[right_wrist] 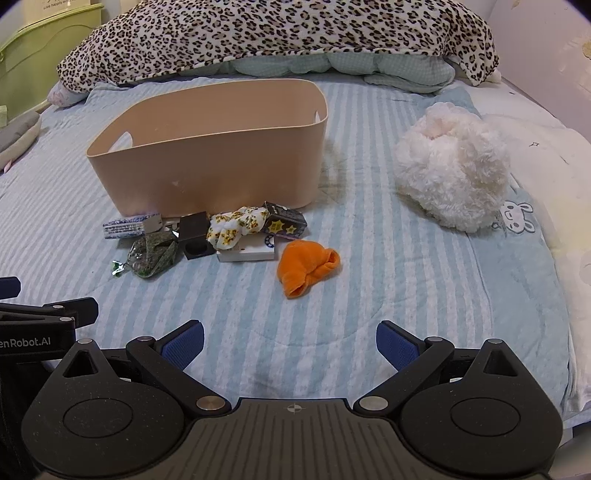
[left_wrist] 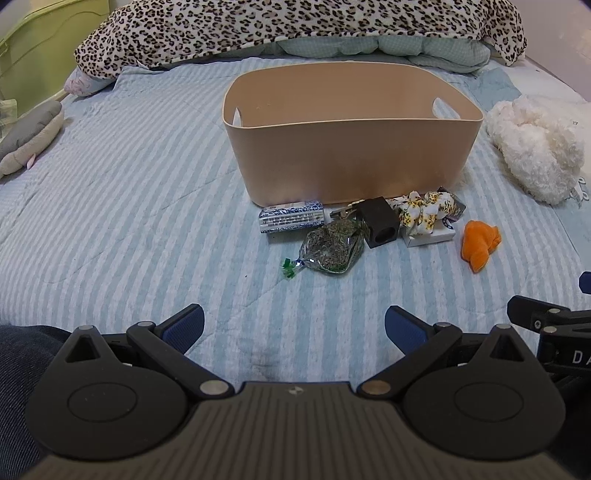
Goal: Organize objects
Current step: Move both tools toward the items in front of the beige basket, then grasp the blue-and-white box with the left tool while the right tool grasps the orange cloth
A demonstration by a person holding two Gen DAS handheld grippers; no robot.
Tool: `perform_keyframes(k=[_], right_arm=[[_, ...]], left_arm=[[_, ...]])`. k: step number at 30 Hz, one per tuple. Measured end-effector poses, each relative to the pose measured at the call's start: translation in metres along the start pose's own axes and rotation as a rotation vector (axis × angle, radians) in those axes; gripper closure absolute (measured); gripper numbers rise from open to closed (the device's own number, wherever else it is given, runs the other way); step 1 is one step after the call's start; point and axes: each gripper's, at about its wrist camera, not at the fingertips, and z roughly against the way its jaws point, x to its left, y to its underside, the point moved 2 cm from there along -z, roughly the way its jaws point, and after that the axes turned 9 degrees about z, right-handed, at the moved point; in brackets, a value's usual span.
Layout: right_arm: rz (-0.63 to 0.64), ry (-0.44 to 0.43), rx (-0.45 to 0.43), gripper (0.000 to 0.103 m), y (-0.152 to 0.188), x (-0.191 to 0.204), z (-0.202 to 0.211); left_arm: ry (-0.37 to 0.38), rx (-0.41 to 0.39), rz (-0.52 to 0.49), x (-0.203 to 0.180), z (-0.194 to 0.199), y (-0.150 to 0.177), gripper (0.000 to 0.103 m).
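A beige basket stands on the striped bed. In front of it lie a blue-white packet, a clear bag of dried herbs, a black block, a floral scrunchie, a white box, a dark starred box and an orange cloth. My left gripper is open and empty, short of the pile. My right gripper is open and empty, short of the orange cloth.
A fluffy white plush lies right of the basket. A leopard-print blanket is heaped at the back. A grey plush lies at the left edge. A green cabinet stands back left.
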Motion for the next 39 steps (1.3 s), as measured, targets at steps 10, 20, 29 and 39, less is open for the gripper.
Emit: perform_keyframes(k=[10,20,29,39], right_arm=[[-0.01,0.007,-0.007,0.002,-0.007,-0.008,-0.007],[-0.01,0.007,0.016,0.006,-0.019,-0.015,-0.032],[0.022,0.012,0.054,0.007,-0.034,-0.009,-0.066],[-0.011,0.005,0.124,0.012,-0.041,-0.015,-0.107]], left_arm=[[0.013,-0.012,-0.018,-0.004,-0.007,-0.004,0.0],[0.035,-0.042,-0.004,0.0,-0.031,-0.017,0.0],[0.013,-0.054,0.038,0.014,-0.065,-0.039,0.0],[0.031,-0.021,0.059,0.019,-0.1,-0.066,0.0]])
